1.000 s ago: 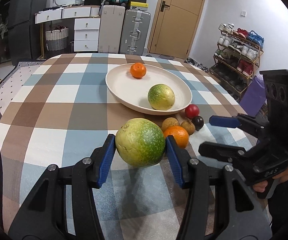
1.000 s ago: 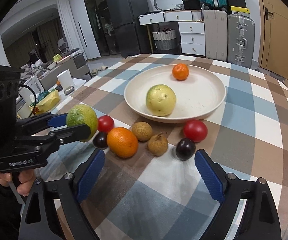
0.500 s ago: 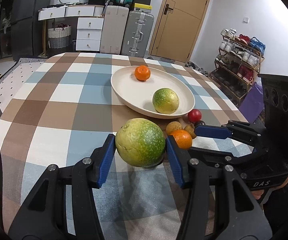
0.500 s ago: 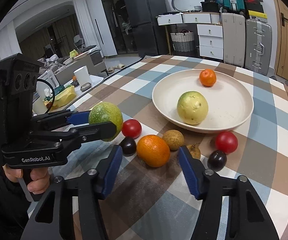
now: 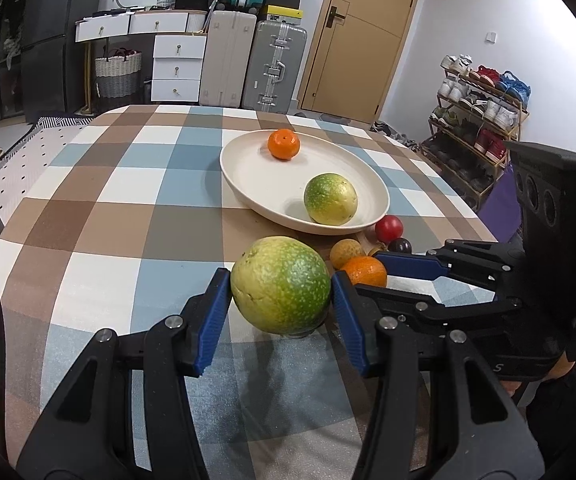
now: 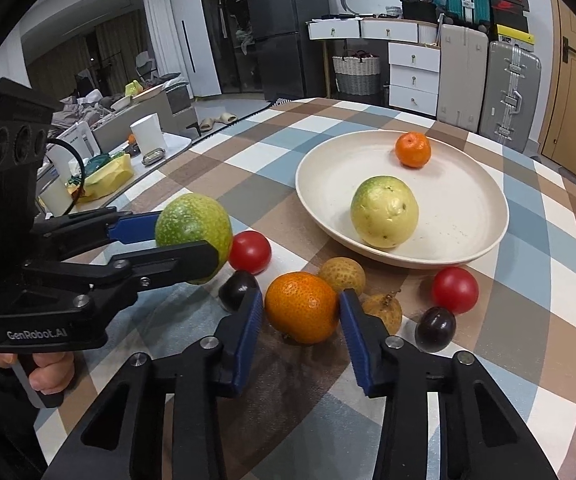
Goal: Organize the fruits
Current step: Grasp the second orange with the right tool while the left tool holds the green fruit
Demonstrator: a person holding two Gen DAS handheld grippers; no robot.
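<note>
"GenRobot.AI" stands in pale letters on the black body of the left tool, seen from the right wrist camera. A lone "S" shows on the right tool body in the left wrist view; other labels are unreadable.

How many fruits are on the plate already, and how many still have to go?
Two sit on the plate: a small orange and a yellow-green fruit. The left gripper holds a big green fruit. The right gripper is closing around an orange. Six small fruits wait on the table.
</note>
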